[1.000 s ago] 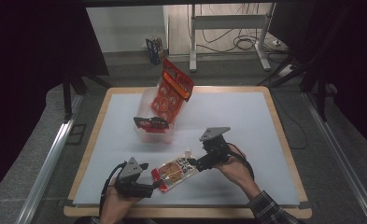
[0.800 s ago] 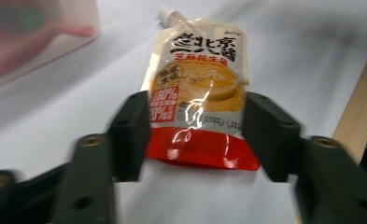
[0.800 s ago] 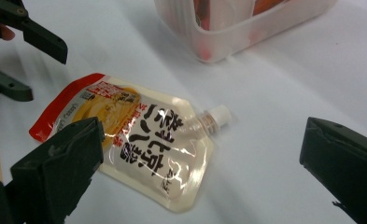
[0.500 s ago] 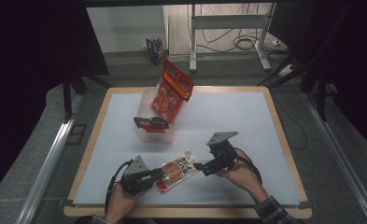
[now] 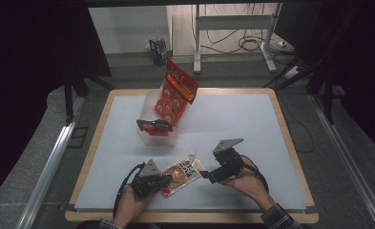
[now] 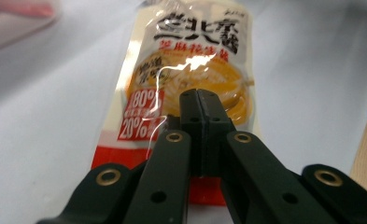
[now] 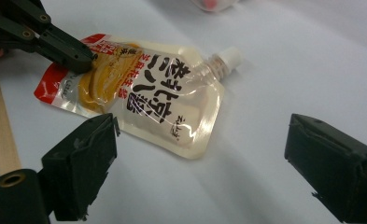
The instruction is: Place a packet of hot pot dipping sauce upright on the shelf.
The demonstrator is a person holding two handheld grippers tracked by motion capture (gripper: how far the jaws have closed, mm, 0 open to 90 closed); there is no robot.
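Clear spouted pouch [image 7: 144, 102] flat, yellow paste, black lettering, red corner.

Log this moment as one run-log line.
left gripper: shut, jaws just closed over pouch | right gripper: open, jaws just narrowing, short of pouch | pouch: flat on table

black tongs [image 6: 201, 100], brass rivets, grey plates, plaid cuff [image 5: 281, 218]

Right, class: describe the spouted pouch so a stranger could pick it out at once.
Start at the white table and go to its near edge, between the person's two hands. There a flat pouch lies, apart from the clear tub of orange packets. It alone has a white screw spout and bold black lettering.
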